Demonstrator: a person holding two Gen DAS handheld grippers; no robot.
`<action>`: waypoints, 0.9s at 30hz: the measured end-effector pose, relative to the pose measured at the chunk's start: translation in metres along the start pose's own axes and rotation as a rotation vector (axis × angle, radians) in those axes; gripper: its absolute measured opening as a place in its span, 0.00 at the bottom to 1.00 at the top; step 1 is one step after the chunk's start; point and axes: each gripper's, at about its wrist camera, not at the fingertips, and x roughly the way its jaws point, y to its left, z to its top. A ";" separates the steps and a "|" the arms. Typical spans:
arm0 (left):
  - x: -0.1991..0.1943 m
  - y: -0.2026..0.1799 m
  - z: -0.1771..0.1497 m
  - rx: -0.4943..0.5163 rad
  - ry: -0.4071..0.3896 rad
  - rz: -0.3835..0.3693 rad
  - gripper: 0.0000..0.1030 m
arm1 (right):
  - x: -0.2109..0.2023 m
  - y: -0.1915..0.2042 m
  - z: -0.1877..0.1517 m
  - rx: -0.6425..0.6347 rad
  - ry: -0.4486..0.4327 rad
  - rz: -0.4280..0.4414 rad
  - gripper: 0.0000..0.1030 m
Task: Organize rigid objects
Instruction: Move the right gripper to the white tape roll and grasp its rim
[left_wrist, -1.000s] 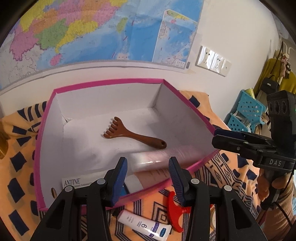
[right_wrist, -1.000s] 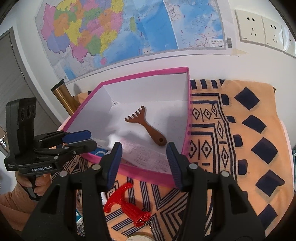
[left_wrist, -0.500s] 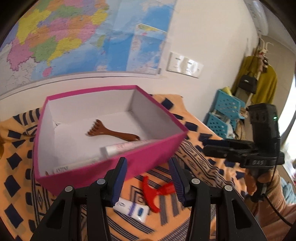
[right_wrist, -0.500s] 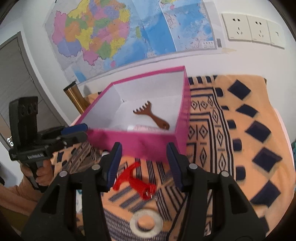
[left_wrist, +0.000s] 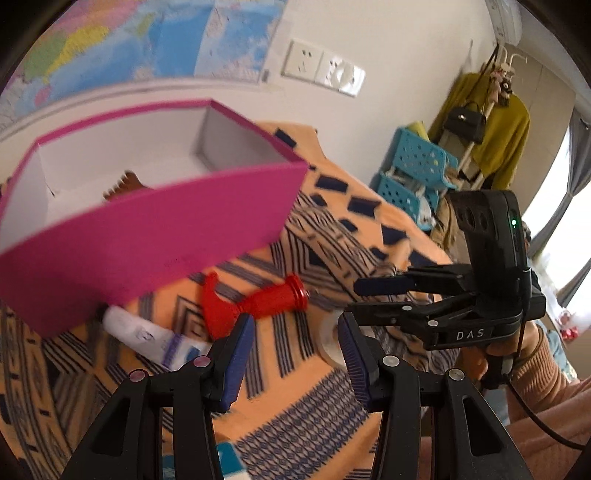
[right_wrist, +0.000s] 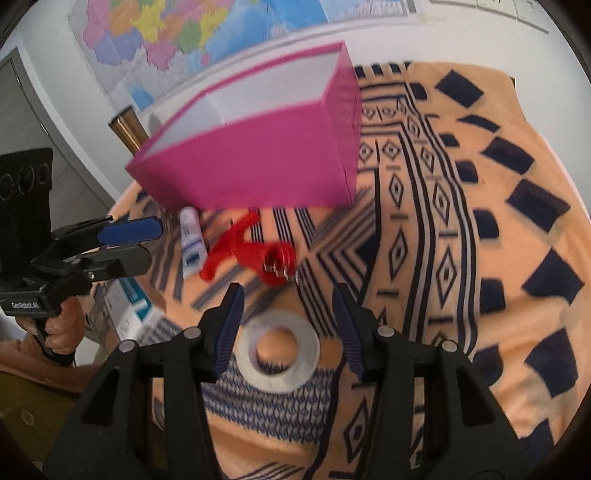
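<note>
Both grippers have pulled back from the pink box (right_wrist: 258, 162); left gripper (left_wrist: 295, 350) and right gripper (right_wrist: 288, 317) are wide open, holding nothing. The comb (left_wrist: 123, 182) is in the box. Corkscrew (right_wrist: 251, 254) at 12 o'clock, tube (right_wrist: 192, 240) at 11, tape ring (right_wrist: 279, 349) between right fingers: likely next pick.
</note>
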 end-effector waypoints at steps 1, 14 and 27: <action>0.003 -0.001 -0.002 -0.002 0.012 -0.010 0.46 | 0.002 0.001 -0.003 -0.004 0.010 -0.005 0.51; 0.029 -0.011 -0.018 -0.017 0.094 -0.068 0.46 | 0.017 0.012 -0.021 -0.078 0.067 -0.087 0.43; 0.034 -0.010 -0.022 -0.031 0.119 -0.086 0.46 | 0.018 0.017 -0.027 -0.158 0.036 -0.207 0.18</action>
